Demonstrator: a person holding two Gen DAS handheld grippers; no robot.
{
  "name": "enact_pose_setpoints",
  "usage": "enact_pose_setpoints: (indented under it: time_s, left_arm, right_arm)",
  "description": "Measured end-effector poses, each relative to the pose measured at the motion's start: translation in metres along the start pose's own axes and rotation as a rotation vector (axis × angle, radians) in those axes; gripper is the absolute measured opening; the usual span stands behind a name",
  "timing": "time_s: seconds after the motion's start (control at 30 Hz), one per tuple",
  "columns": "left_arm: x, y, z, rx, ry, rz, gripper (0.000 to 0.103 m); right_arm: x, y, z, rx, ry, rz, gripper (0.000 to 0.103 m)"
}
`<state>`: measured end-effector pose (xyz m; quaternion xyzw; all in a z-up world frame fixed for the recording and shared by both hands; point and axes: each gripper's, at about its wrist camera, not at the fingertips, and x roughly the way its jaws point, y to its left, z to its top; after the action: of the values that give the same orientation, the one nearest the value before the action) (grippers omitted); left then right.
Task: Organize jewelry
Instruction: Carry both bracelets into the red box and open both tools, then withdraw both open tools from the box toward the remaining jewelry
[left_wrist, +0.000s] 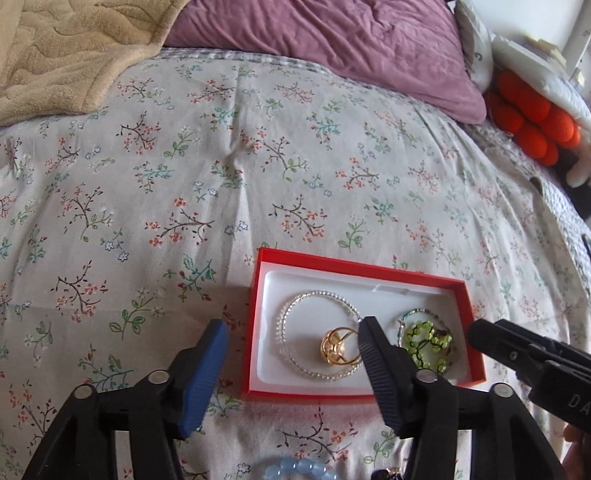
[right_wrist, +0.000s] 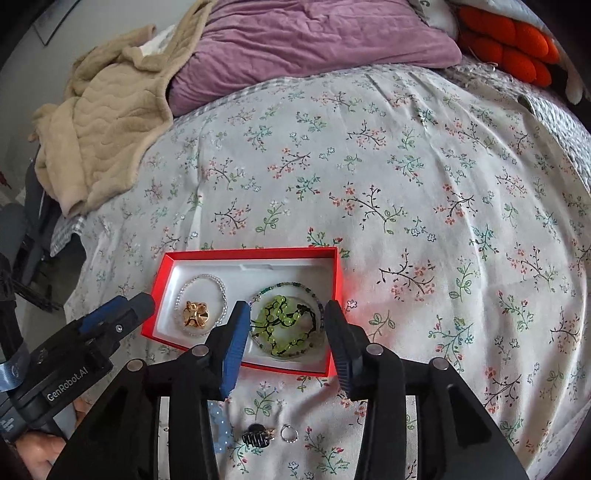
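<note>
A red box (left_wrist: 354, 265) (right_wrist: 251, 253) with a white liner lies on the floral bedspread. In it lie a clear bead bracelet (left_wrist: 295, 306) (right_wrist: 207, 277), a gold clip (left_wrist: 338, 347) (right_wrist: 195, 314) and a green bead bracelet (left_wrist: 428, 338) (right_wrist: 284, 321). My left gripper (left_wrist: 291, 341) is open and empty at the box's near left corner. My right gripper (right_wrist: 286, 325) is open and empty over the green bracelet. On the bedspread in front of the box lie a light blue bead bracelet (left_wrist: 295, 469) (right_wrist: 218, 424), a black claw clip (right_wrist: 256, 435) and a small ring (right_wrist: 289, 432).
A purple pillow (left_wrist: 332, 40) (right_wrist: 314, 40) and a beige blanket (left_wrist: 66, 55) (right_wrist: 107, 122) lie at the far end of the bed. An orange plush (left_wrist: 532, 122) (right_wrist: 509, 40) sits at the far right. The bed's left edge (right_wrist: 74, 258) drops off near the box.
</note>
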<state>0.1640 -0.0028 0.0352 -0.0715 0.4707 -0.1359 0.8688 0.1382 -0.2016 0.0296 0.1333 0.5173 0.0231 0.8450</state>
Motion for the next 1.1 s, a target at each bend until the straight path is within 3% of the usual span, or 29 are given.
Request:
enact_pose_setpoints:
  time_s: [0.2,0.4,0.7,0.8,1.1]
  left_arm:
    - [-0.007,-0.003,-0.009,0.025,0.021,0.01,0.082]
    - [-0.014,-0.001,-0.021,0.045,0.036,0.039,0.091]
    - [-0.017,0.001,-0.04,0.086,0.076,0.1,0.096]
    - [-0.017,0.001,-0.048,0.099,0.1,0.114,0.097]
    - [-0.014,0.009,-0.074,0.161,0.168,0.131,0.098]
  right_arm:
    - [-0.011,0.003,-0.007,-0.035,0.008,-0.017,0.053]
    - [-0.017,0.002,-0.017,-0.05,0.024,-0.04,0.06]
    - [-0.024,-0.004,-0.034,-0.055,0.051,-0.094,0.07]
    - [-0.025,-0.004,-0.041,-0.078,0.07,-0.114,0.078]
    - [-0.017,0.001,-0.073,-0.248,0.145,-0.233,0.088]
